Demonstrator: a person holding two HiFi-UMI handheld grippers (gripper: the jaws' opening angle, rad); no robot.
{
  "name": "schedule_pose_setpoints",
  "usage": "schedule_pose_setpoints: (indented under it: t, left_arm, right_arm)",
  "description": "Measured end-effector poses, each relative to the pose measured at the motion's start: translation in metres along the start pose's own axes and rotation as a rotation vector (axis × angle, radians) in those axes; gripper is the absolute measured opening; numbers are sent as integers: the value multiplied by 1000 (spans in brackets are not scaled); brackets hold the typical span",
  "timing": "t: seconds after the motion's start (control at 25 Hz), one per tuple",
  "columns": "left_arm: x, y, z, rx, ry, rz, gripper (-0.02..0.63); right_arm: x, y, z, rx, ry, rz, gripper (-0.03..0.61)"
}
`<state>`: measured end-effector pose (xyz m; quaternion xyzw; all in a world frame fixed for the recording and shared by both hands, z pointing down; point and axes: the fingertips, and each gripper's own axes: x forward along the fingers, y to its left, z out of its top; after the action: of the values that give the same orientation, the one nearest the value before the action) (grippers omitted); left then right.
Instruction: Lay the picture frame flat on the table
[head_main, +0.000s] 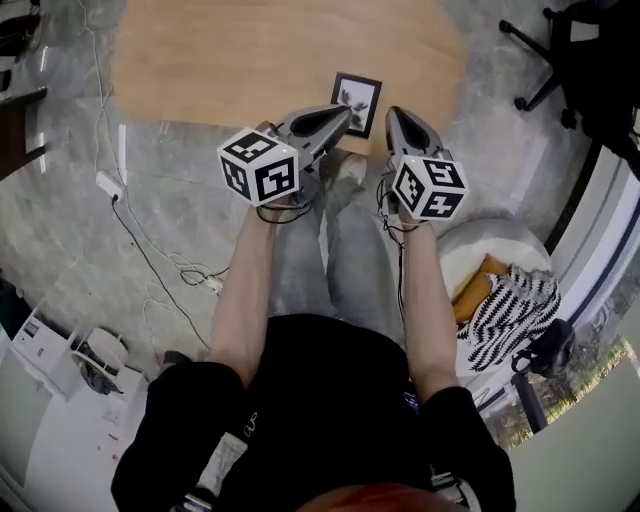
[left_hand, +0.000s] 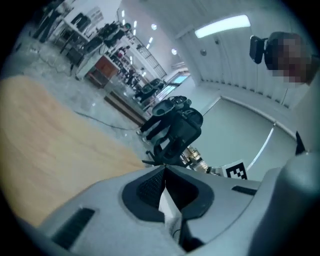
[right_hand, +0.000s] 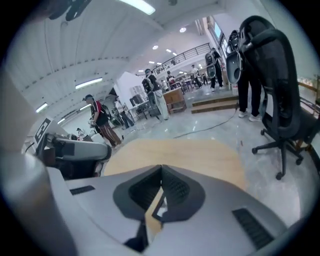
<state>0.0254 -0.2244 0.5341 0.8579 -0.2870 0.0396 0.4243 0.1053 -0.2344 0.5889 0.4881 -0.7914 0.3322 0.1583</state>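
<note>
Head view shows the picture frame (head_main: 357, 103) on the pale wooden tabletop (head_main: 250, 60), close to its near edge. It has a dark border, a white mat and a small dark print, and its face is turned up toward the camera. It looks to be lying flat, though from this steep angle that is not certain.

Both grippers hover just on the near side of the frame and apart from it. The left gripper (head_main: 345, 115) points at the frame's lower left corner and the right gripper (head_main: 392, 113) sits just to the frame's right. In the left gripper view the left gripper (left_hand: 164, 167) has its jaws closed tip to tip with nothing clamped between them. Only a pale sliver shows through the gap lower down, and what it is cannot be told. In the right gripper view the right gripper (right_hand: 161, 166) is likewise closed and empty. Through the slit under its tips a strip of tabletop and a bit of the frame's dark edge (right_hand: 160, 210) can be seen.

Bare forearms (head_main: 245, 290) reach forward from a black shirt. Around the tabletop lies grey stone floor (head_main: 60, 230) with loose cables (head_main: 150, 250) — a black office chair (head_main: 545, 60) stands off to the right, and a striped cloth (head_main: 510, 300) rests on a round white seat.
</note>
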Motion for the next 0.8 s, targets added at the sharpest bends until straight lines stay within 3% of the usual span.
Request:
schedule_pose_setpoints:
  t: [0.16, 0.56, 0.8]
  left_arm:
    - [-8, -38, 73, 146, -116, 120, 8]
    - [-54, -157, 207, 339, -368, 322, 8]
    - [-77, -205, 251, 508, -496, 440, 8]
  right_arm:
    - [-37, 8, 82, 2, -151, -9, 11]
    - [-158, 49, 243, -16, -468, 16, 11]
    - [-196, 78, 307, -187, -585, 25, 11]
